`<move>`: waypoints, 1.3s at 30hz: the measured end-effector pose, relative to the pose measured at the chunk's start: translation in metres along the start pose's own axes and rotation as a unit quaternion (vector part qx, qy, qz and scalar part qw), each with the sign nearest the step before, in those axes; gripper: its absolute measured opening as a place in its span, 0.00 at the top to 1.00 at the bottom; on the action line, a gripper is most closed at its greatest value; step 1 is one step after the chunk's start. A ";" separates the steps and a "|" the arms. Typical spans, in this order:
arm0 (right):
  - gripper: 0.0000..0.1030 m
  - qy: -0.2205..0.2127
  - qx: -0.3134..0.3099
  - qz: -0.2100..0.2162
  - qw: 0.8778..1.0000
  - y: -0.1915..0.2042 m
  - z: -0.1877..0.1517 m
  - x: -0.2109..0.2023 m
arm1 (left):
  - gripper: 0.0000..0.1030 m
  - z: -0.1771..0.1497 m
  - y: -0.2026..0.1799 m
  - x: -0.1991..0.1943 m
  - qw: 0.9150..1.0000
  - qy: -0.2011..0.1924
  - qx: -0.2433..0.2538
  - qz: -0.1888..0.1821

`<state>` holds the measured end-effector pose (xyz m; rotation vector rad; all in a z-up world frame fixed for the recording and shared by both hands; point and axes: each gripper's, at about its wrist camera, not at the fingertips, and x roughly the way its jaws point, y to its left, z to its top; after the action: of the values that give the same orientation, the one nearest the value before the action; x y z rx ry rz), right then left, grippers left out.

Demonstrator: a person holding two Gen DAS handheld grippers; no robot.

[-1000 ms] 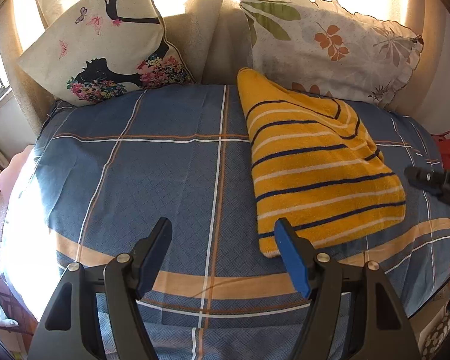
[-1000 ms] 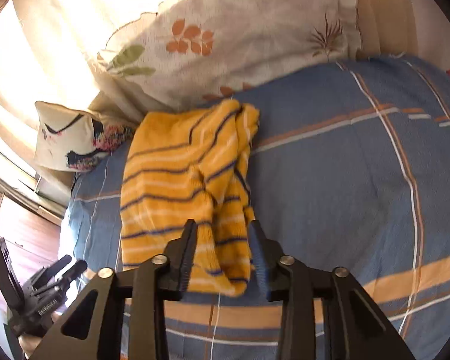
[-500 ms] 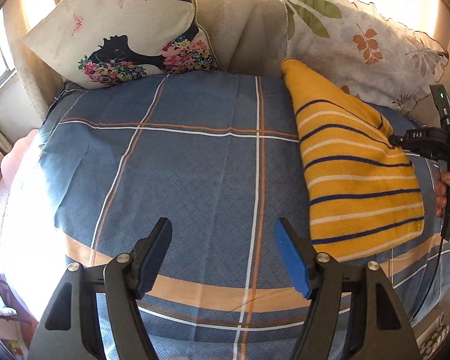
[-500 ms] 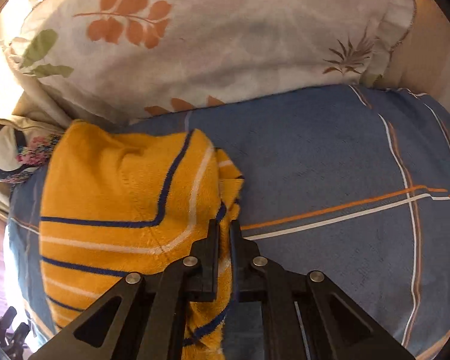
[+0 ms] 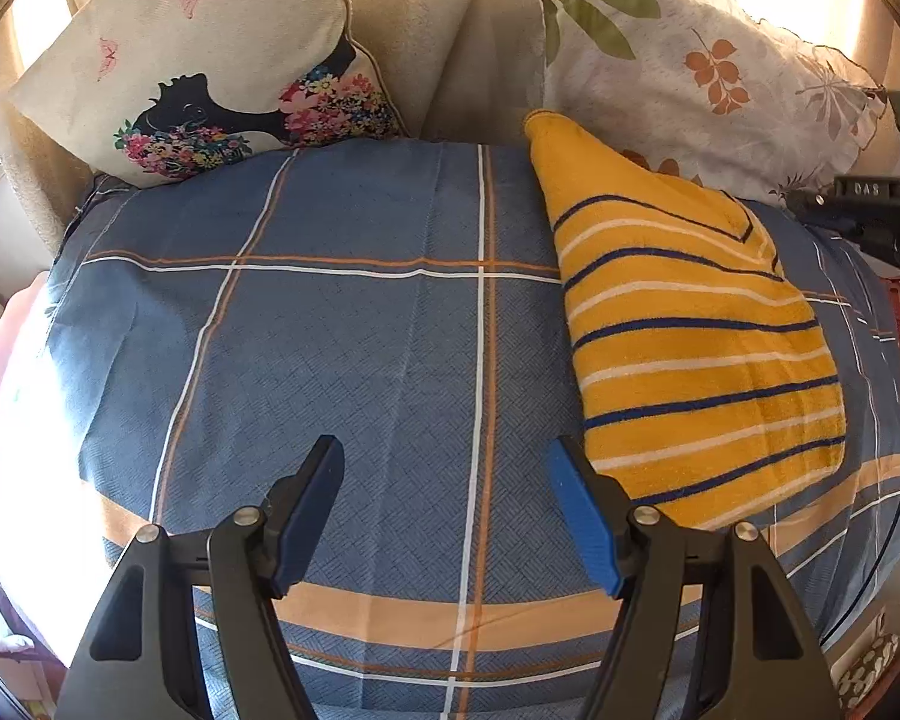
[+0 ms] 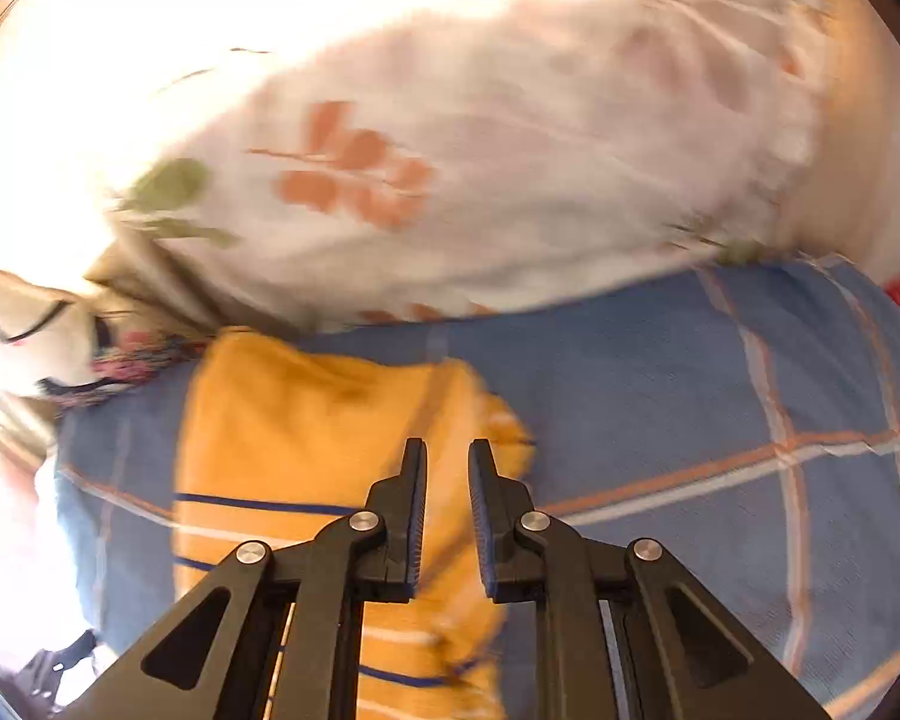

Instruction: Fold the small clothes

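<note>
Blue plaid bedcover (image 5: pixel 342 324) with orange and white lines; silhouette cushion (image 5: pixel 210 54) and leaf-print cushion (image 5: pixel 690 60) against beige backrest (image 5: pixel 450 54); strong sunlight behind, possibly a window at left

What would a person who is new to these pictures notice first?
First, the yellow striped garment, folded on the right side of the blue checked bedsheet. Then the two printed pillows behind it. The open left gripper hovers over bare sheet; the right gripper, slightly open, is over the garment's edge.
</note>
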<state>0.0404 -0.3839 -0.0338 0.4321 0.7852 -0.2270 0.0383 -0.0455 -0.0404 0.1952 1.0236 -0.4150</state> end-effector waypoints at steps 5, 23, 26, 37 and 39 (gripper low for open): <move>0.72 0.071 -0.040 0.046 0.996 0.029 -0.001 0.064 | 0.32 -0.003 -0.006 -0.001 1.000 -0.002 0.016 0.002; 0.73 0.070 -0.040 -0.042 0.996 0.042 -0.076 0.022 | 0.32 0.009 0.033 0.027 0.999 0.021 0.018 -0.031; 0.73 0.064 -0.037 -0.053 0.996 0.037 -0.112 0.009 | 0.32 0.000 0.018 0.030 0.999 0.016 0.029 -0.036; 0.60 0.084 -0.114 -0.079 0.987 -0.002 -0.234 -0.042 | 0.29 -0.112 -0.019 0.012 0.997 0.015 0.078 0.000; 0.55 0.088 -0.129 -0.076 0.985 -0.004 -0.255 -0.056 | 0.25 -0.129 -0.012 0.002 0.998 0.028 0.059 -0.002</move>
<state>-0.1610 -0.2688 -0.1544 0.1478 1.0092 -0.2264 -0.0669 -0.0124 -0.1077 0.3123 1.0548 -0.4775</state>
